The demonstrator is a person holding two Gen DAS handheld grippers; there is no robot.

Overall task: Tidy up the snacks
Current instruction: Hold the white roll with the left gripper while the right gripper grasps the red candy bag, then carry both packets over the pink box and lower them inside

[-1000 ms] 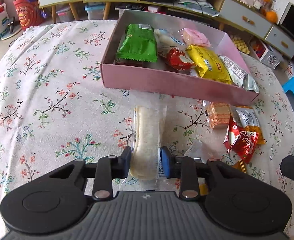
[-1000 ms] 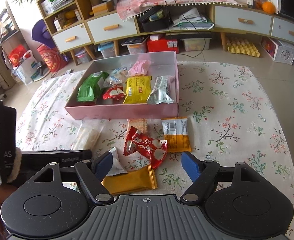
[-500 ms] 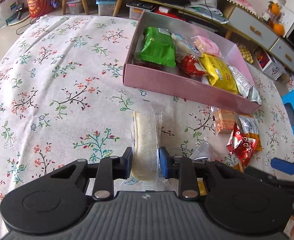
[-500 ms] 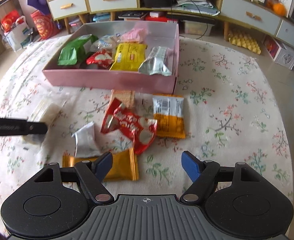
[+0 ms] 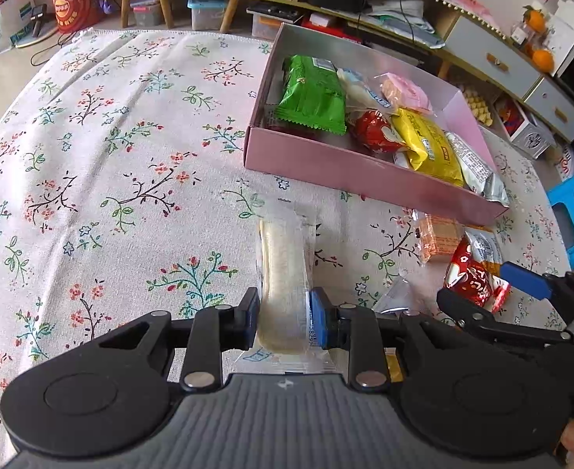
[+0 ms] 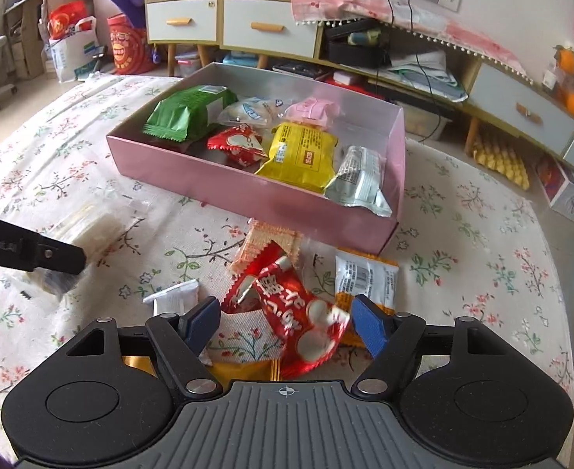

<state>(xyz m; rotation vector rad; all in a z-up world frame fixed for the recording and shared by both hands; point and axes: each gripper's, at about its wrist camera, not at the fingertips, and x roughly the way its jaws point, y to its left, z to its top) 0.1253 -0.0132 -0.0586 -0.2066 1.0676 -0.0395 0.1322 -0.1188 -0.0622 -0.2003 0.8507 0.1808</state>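
Red packet [image 6: 298,312] is framed lengthwise between the parted right gripper [image 6: 283,324] pads, low centre; left gripper [image 5: 283,312] is clamped on a wafer [image 5: 285,269].

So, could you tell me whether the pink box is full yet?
Not full. The pink box holds about six packets, including a green packet, with bare floor showing at its far end.

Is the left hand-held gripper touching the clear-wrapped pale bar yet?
Touching. The left wrist view shows the left hand-held gripper with both blue pads pressed against the sides of the clear-wrapped pale bar, no gap on either side.
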